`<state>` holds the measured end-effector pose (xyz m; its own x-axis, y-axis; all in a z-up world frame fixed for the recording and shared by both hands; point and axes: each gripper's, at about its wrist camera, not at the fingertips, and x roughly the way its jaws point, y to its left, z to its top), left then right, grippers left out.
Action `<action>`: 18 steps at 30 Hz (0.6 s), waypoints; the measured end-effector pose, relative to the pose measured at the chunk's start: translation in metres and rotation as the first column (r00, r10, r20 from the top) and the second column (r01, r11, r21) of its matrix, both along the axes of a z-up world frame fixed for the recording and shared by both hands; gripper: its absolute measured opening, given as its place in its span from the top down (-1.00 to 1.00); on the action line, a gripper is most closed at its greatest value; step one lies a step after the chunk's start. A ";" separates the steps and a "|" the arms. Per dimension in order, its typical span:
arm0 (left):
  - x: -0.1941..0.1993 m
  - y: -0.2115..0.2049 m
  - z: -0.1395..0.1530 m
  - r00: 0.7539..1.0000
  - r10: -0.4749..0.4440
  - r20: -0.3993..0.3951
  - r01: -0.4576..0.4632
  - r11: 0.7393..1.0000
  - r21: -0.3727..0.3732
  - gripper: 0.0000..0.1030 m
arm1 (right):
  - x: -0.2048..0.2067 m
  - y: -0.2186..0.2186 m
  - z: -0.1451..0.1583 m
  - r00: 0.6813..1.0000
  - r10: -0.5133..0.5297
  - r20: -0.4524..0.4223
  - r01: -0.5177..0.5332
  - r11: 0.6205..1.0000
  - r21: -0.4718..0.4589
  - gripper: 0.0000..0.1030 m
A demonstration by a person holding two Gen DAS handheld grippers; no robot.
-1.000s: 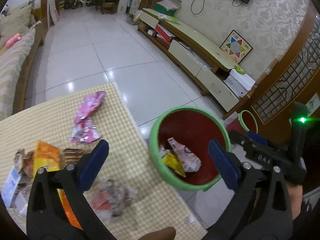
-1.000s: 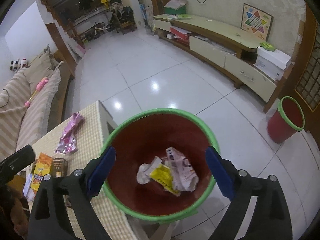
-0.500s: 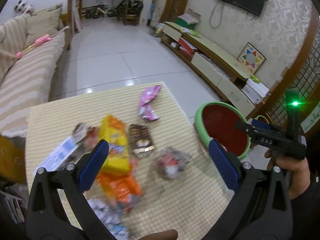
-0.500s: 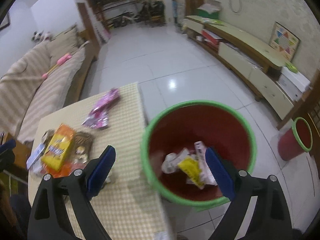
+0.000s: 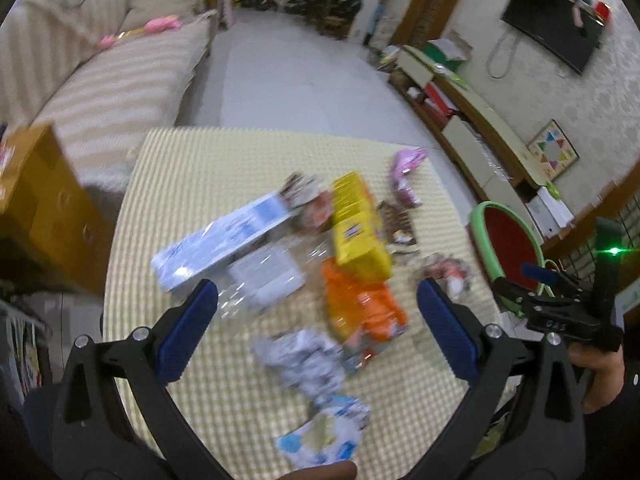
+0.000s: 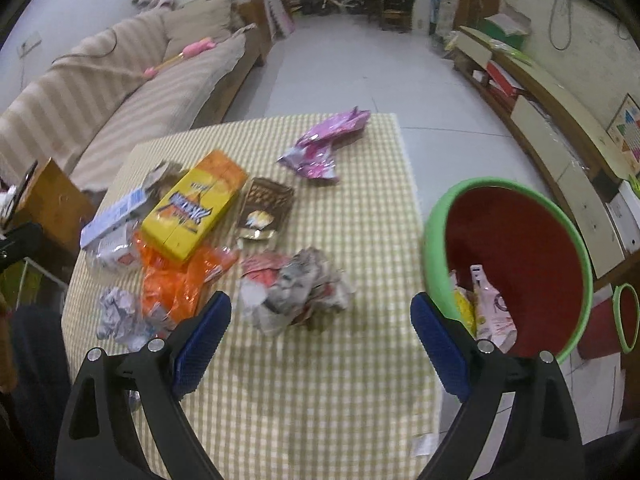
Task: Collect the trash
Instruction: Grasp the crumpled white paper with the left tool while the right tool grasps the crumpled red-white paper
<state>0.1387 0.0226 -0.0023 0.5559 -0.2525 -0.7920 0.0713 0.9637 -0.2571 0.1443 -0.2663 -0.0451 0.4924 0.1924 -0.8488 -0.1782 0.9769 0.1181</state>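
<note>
Wrappers lie scattered on the yellow checked table [image 6: 352, 408]: a yellow box [image 6: 196, 208], an orange bag [image 6: 180, 284], a brown packet [image 6: 264, 208], a pink wrapper [image 6: 324, 144] and a crumpled grey-red wad [image 6: 296, 292]. My right gripper [image 6: 320, 340] hovers open just in front of that wad, holding nothing. Beside the table's right edge stands a red bin with a green rim [image 6: 508, 256] holding a few wrappers. In the blurred left wrist view my left gripper [image 5: 318, 328] is open above the orange bag [image 5: 360, 304] and a crumpled white-blue wrapper [image 5: 308, 360].
A striped sofa [image 6: 120, 92] runs along the left, with a wooden cabinet [image 5: 44, 208] by the table's left end. A long low TV cabinet [image 6: 560, 128] lines the right wall, and a second small red bin [image 6: 616, 320] stands behind the first. White tiled floor [image 6: 360, 60] stretches beyond.
Both grippers have swung left, away from the bin and over the table. The wrapper pile now fills both views, and the bin has slid to the right edge. Both stay open.
</note>
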 end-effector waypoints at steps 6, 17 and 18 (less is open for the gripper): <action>-0.006 0.024 -0.027 0.997 0.034 -0.068 -0.037 0.999 -0.035 -0.89 | 0.002 0.015 -0.012 0.999 0.022 -0.026 -0.022 1.000 -0.013 -0.71; -0.011 0.008 -0.079 0.973 0.003 -0.232 -0.016 0.998 -0.053 -0.89 | 0.015 0.025 -0.037 0.997 0.037 -0.070 -0.040 0.998 -0.045 -0.71; -0.010 0.005 -0.084 0.968 0.003 -0.250 -0.016 0.999 -0.049 -0.89 | 0.016 0.026 -0.039 0.997 0.038 -0.073 -0.042 0.998 -0.048 -0.71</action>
<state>0.1288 0.0277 -0.0866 0.3444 -0.2911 -0.8925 -0.0106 0.9494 -0.3138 0.1600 -0.2407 -0.0837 0.4224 0.1677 -0.8907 -0.2098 0.9741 0.0839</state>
